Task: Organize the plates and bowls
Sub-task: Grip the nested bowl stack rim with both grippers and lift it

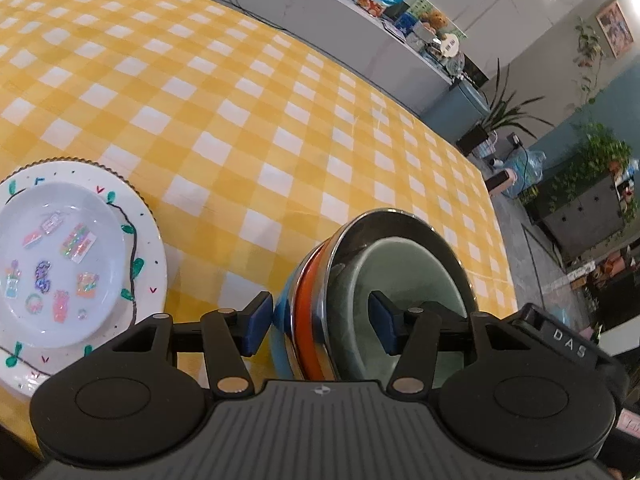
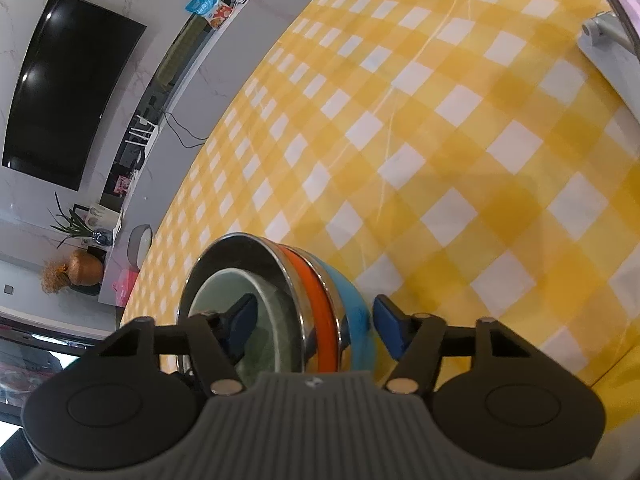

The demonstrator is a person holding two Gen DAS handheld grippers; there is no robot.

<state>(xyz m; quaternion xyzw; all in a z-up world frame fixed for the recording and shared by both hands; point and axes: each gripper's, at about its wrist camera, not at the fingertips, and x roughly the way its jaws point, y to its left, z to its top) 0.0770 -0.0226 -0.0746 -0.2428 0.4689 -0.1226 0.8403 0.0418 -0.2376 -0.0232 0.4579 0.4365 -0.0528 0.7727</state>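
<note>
Left claw (image 1: 320, 324) released and spread, astride the near wall of a nested bowl stack: one blue pad outside at nine o'clock, just beside the blue bowl (image 1: 280, 312), the other inside at three o'clock, down in the green bowl (image 1: 404, 268) and apart from its wall. No squeeze visible on either side.

Right claw (image 2: 316, 320) likewise unclenched and straddling the same stack from the opposite side: inner pad at nine o'clock, inside the green bowl, outer pad at three o'clock, just beside the blue bowl with a thin gap showing. Contact of the inner pad impossible to tell.

Stack order from the inside out: green bowl, steel bowl (image 1: 400, 222), orange bowl (image 1: 311, 280), blue bowl. All seated on the table (image 1: 240, 120) under its yellow-and-white check cloth.

At nine o'clock from the stack in the left wrist view, well apart: large plate (image 1: 154, 264) with scalloped gold rim and painted vine. On top of it, centred, small white plate (image 1: 80, 206) dotted with glittery stickers.
</note>
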